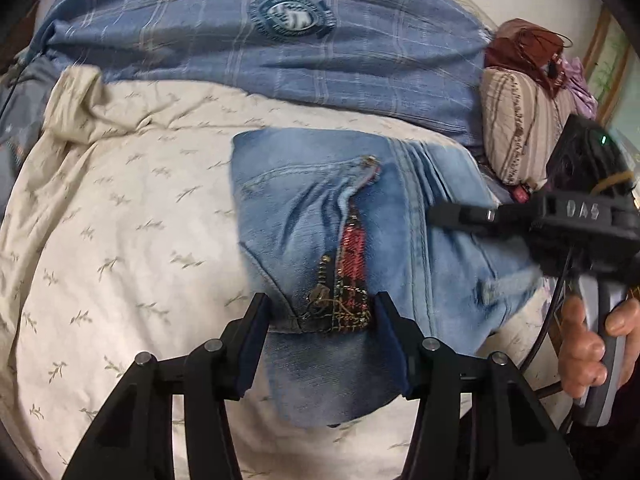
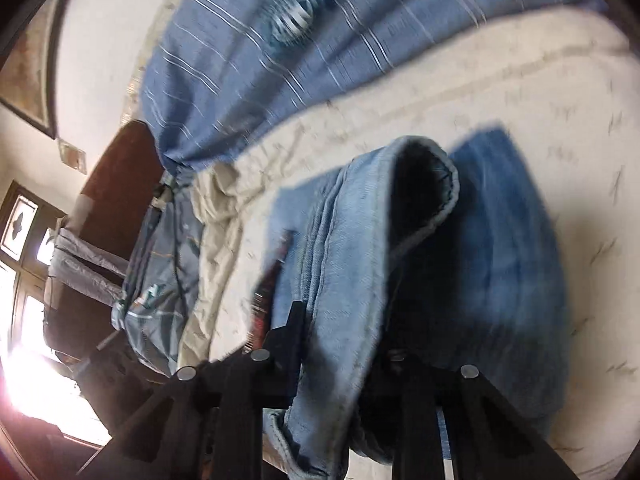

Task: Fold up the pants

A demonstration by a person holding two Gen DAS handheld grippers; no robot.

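Note:
Light blue jeans (image 1: 312, 216) with a red plaid lining lie partly folded on a cream bed sheet (image 1: 120, 208). My left gripper (image 1: 320, 312) is open, its fingers either side of the waistband by the zipper, just above the cloth. My right gripper (image 1: 440, 214) reaches in from the right over the jeans. In the right wrist view the right gripper (image 2: 340, 320) is shut on a leg of the jeans (image 2: 360, 240), which drapes over it with the hem opening upward. The view is blurred.
A blue plaid quilt (image 1: 248, 40) lies across the back of the bed. A striped pillow (image 1: 516, 128) with brown and purple clothes sits at the right. A dark headboard (image 2: 116, 200) and a window (image 2: 20, 240) show in the right wrist view.

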